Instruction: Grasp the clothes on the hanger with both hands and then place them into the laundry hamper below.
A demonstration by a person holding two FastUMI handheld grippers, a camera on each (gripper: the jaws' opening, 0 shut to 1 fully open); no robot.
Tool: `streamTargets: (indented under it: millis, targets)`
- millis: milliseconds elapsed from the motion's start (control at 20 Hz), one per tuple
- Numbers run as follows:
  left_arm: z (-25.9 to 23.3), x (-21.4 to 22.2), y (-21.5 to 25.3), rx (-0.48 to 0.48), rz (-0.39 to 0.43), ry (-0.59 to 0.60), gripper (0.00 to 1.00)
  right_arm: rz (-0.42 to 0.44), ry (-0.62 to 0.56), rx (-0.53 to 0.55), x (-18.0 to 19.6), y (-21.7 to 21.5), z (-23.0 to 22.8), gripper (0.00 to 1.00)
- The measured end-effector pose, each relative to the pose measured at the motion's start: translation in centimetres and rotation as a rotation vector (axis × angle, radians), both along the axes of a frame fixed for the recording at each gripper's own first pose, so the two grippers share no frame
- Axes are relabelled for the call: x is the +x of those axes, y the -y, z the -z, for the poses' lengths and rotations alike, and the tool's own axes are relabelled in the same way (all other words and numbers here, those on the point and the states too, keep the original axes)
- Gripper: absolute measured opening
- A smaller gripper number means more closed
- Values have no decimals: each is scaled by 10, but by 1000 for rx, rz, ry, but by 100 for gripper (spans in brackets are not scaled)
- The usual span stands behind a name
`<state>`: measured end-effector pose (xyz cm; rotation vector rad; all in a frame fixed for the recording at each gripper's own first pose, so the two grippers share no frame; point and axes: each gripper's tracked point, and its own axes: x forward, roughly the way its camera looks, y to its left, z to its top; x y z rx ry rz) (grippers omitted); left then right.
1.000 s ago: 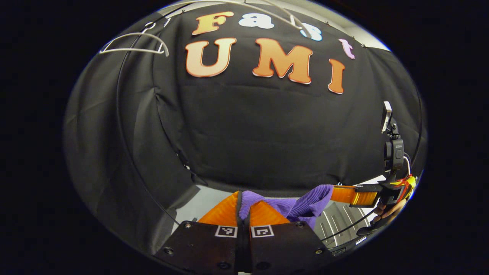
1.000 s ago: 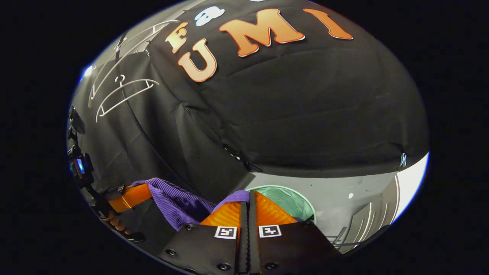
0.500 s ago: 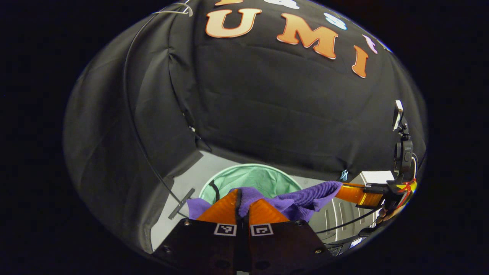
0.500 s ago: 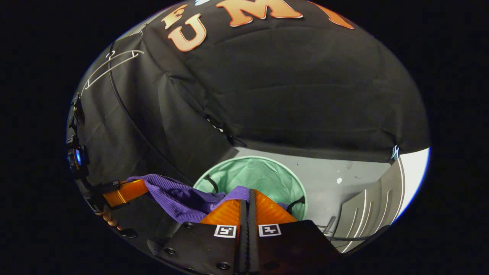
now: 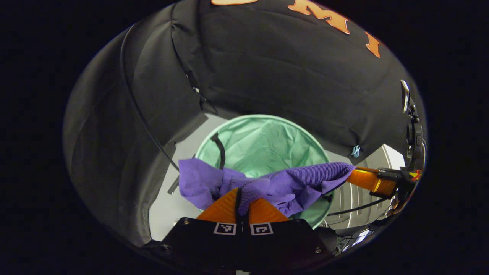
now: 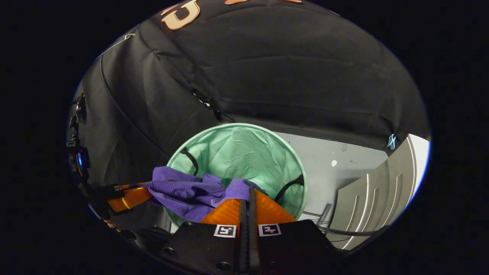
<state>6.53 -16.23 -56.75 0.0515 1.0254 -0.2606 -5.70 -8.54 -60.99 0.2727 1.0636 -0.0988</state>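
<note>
Both grippers, left gripper [image 5: 241, 196] and right gripper [image 6: 247, 198], have jaws clenched on the purple garment [image 5: 275, 185], stretched between them over the near rim of the green laundry hamper [image 6: 244, 152] on the floor.

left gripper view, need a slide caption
Both grippers, left and right, hold a purple garment over the green hamper.

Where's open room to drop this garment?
The hamper interior looks bare, green lining showing behind the purple garment stretched between left gripper and right gripper. Grey floor right of the hamper is free. The hamper's near rim is crowded.
</note>
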Motion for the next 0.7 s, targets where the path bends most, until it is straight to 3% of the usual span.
streamTargets:
  millis: [400, 450, 500, 550, 700]
  targets:
    - [47, -26, -7, 22, -62, -199, 4, -30, -134, -69, -30, -10, 62, 8]
    - [46, -29, -4, 5, -63, -210, 6, -26, -130, -74, -29, -11, 61, 3]
    - [40, -32, -1, -17, -64, -212, 11, -23, -115, -92, -29, -11, 60, 16]
    - [41, -30, 2, -26, -65, -202, 15, -24, -93, -98, -25, -12, 55, 16]
    - [25, -24, 2, -16, -59, -144, 79, -24, -39, -110, -20, -15, 32, 46]
